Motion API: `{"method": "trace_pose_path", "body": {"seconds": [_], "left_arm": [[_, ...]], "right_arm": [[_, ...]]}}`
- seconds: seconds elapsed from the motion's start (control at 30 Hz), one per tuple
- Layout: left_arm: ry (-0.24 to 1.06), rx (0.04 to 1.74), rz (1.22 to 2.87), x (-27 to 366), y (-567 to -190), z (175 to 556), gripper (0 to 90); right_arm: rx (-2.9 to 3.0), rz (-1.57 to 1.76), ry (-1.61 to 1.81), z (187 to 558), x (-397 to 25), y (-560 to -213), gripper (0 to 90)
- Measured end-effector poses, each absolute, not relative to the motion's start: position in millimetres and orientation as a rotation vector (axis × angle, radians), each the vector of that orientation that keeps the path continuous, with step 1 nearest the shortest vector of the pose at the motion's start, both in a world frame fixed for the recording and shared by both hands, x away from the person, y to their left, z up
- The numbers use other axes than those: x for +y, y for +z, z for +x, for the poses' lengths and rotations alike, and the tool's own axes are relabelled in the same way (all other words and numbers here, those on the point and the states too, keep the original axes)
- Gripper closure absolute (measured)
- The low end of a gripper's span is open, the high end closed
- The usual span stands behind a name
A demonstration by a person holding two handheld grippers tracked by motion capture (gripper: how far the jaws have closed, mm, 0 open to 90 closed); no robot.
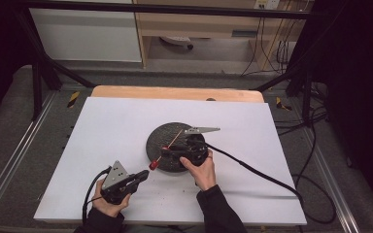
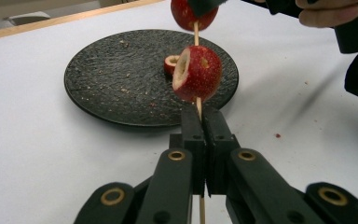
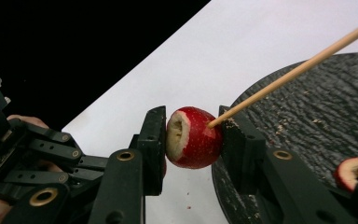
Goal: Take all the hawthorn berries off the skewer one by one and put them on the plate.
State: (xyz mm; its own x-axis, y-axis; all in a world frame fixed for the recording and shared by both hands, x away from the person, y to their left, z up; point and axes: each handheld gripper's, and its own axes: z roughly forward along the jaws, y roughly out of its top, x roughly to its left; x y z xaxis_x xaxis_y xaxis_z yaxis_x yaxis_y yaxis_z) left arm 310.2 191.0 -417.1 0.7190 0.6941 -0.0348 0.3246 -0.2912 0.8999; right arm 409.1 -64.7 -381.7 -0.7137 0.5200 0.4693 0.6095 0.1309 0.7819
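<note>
Skewer: thin wooden stick [image 3: 298, 71] carrying two red hawthorn-like fruits, slanting up over the near edge of the round black textured plate [image 2: 112, 79].
Left gripper [image 1: 138, 178]: jaws clenched on the stick's lower end, just below the lower red fruit [image 2: 197, 73].
Right gripper [image 1: 175, 151]: jaws clamped on both sides of the upper red fruit [image 3: 193, 137], stick passing through it.
Plate contents: one more cut red fruit [image 2: 171, 65] lying on the plate, well clear of the skewer.
Surface: white table cover [image 1: 111, 131]; plate sits near its centre.
Hands: both in dark sleeves, at the near edge.
</note>
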Motion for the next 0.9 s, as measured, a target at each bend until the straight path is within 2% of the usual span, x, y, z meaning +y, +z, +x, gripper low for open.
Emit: {"method": "trace_pose_path", "body": {"seconds": [0.9], "left_arm": [[0.468,0.773,1.867,192,-415,307,88.5]], "right_arm": [[-2.279,-1.215,-1.705,429,-89,-357,64.1]]}}
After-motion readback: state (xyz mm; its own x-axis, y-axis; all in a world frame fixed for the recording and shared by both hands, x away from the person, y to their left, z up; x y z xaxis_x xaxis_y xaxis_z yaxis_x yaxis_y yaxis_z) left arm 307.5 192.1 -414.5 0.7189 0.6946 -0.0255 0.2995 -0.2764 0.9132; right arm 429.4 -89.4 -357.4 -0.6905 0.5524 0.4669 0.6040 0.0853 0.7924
